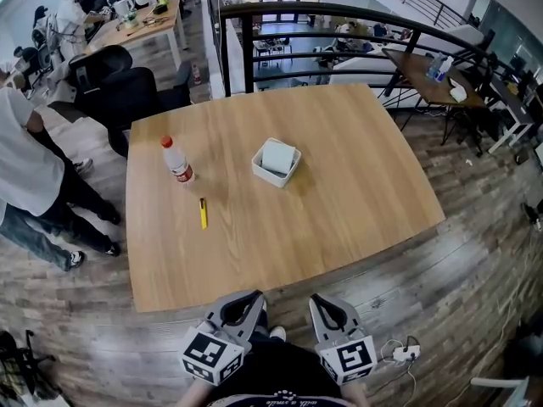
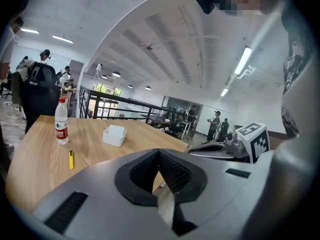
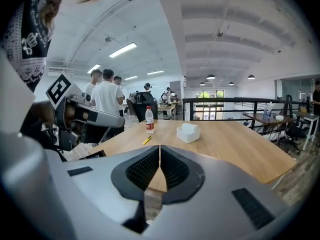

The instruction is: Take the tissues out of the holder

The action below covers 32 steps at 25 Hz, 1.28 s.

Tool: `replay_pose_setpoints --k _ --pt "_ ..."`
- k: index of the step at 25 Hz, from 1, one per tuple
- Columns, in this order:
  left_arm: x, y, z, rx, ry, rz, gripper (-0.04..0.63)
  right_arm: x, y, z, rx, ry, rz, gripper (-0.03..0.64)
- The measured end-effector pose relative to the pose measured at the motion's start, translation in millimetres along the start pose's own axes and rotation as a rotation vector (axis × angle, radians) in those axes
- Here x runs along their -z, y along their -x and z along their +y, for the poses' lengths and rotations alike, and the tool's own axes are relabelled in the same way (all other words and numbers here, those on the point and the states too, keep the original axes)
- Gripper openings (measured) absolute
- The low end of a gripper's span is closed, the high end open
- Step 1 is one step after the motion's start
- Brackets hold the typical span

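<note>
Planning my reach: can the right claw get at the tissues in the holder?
Probably yes. Bare table lies between the right claw and the tissues; the bottle and yellow pen sit off to the left. The claw is shut, so open it first.

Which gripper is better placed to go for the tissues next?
Right, narrowly. The right gripper and left gripper are both shut, empty, off the table's near edge, but the holder sits nearer the right one's line; bottle and yellow pen lie leftward.
</note>
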<state>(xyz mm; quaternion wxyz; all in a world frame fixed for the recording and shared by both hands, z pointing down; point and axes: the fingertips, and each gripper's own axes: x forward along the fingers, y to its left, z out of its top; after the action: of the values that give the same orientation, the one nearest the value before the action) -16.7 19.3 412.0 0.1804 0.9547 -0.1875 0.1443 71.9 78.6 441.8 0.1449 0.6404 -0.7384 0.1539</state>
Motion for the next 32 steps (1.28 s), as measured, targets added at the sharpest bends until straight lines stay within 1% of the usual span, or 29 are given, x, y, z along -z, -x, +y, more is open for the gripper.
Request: replay_pose_setpoints --k 8,16,26,29,32 --pt "-9.8 0.1 31.7 -0.003 -0.003 -0.023 0.006 -12.8 -27.4 3.8 0.017 0.0 -0.002 0.017" --pt "-12.0 -4.9 60.2 0.021 0.017 -0.015 0.006 -14.6 -48.2 11.1 0.04 -0.021 0.007 0.017" --pt "-6.0 -12.4 63.5 0.036 0.021 0.027 0.006 -10.0 -52.5 6.6 0.056 -0.066 0.011 0.017" --pt "-6.0 -14.7 64.5 0.035 0.015 0.03 0.006 -10.5 -56.3 4.0 0.045 -0.065 0.01 0.017" --pt "-7.3 -18.1 67.5 0.018 0.024 0.027 0.006 -11.7 -61.2 0.9 0.025 -0.056 0.011 0.017"
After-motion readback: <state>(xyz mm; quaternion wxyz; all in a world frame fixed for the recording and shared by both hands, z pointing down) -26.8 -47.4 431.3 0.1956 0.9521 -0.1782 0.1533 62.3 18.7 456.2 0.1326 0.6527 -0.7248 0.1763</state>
